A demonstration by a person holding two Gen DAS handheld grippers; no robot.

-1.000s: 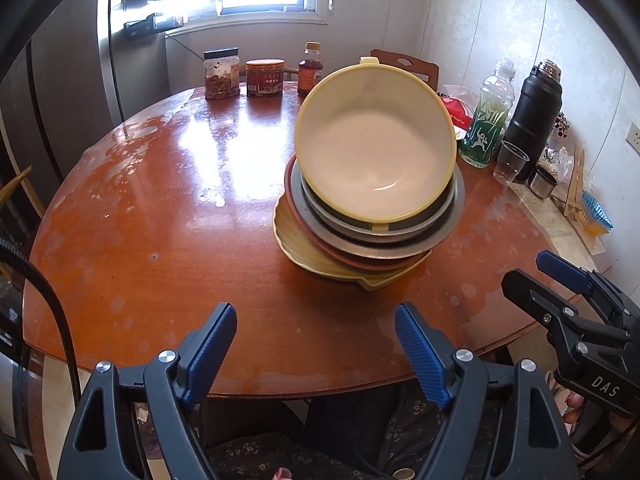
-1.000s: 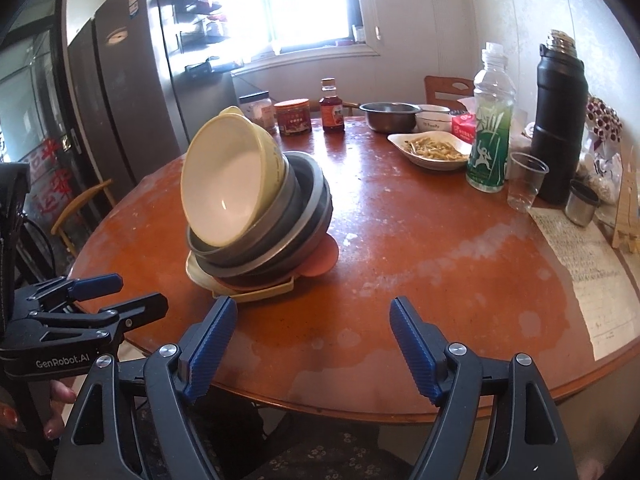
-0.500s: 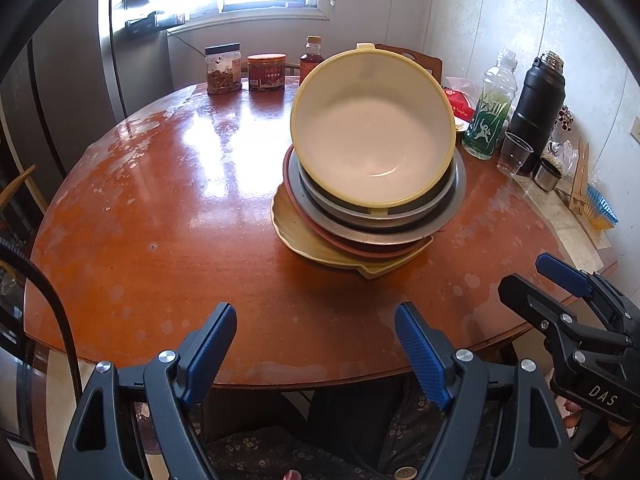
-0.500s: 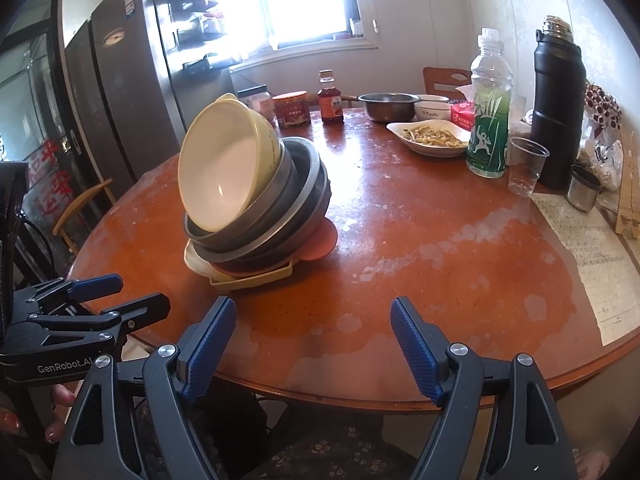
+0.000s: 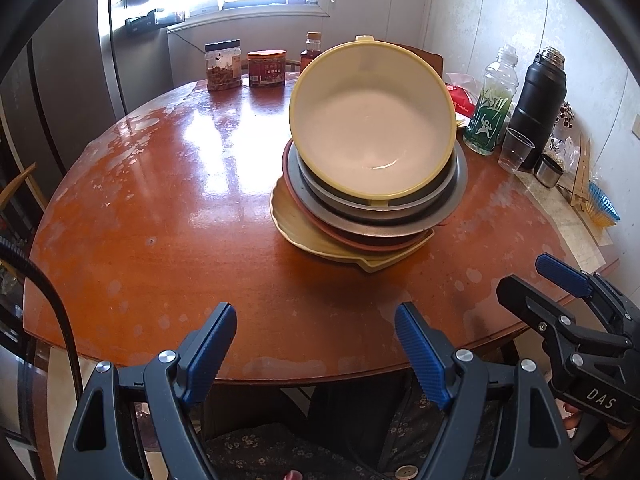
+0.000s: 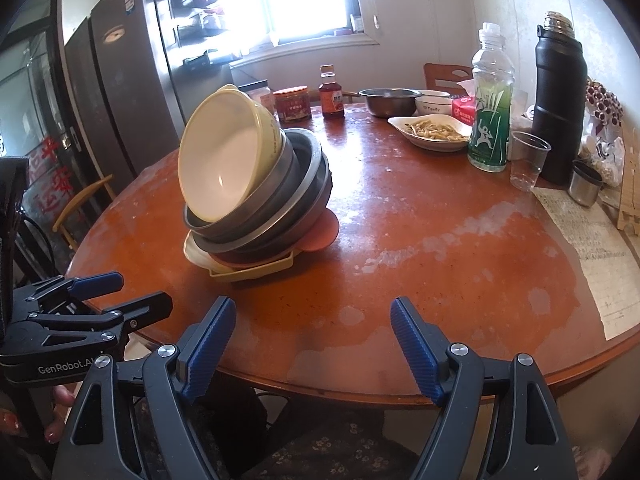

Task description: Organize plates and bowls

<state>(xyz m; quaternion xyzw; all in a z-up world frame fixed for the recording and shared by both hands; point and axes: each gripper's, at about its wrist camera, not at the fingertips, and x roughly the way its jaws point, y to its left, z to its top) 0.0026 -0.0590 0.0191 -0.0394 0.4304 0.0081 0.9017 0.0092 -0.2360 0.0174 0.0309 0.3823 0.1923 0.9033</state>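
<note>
Looking over the big round brown wooden table (image 5: 168,216), we see a pile of dishes near its middle. At the bottom of the pile lies a flat pale yellow tray (image 5: 304,236), with a round pink plate (image 6: 322,232) on top of it. Two shiny grey metal bowls (image 6: 296,184) sit on the plate, one inside the other, and they lean to one side. The big yellow bowl with a white inside (image 5: 372,120) rests in the top metal bowl, tipped toward us. Our left gripper (image 5: 314,344) hangs at the near edge of the table with its blue fingers (image 5: 210,344) wide apart, and it holds nothing. Our right gripper (image 6: 310,344) does the same just beside it, wide apart with nothing in it. Both are well apart from the pile. At the far right stand a tall black flask (image 6: 560,96), a clear green-label bottle (image 6: 490,108) and a small clear plastic cup (image 6: 528,160).
</note>
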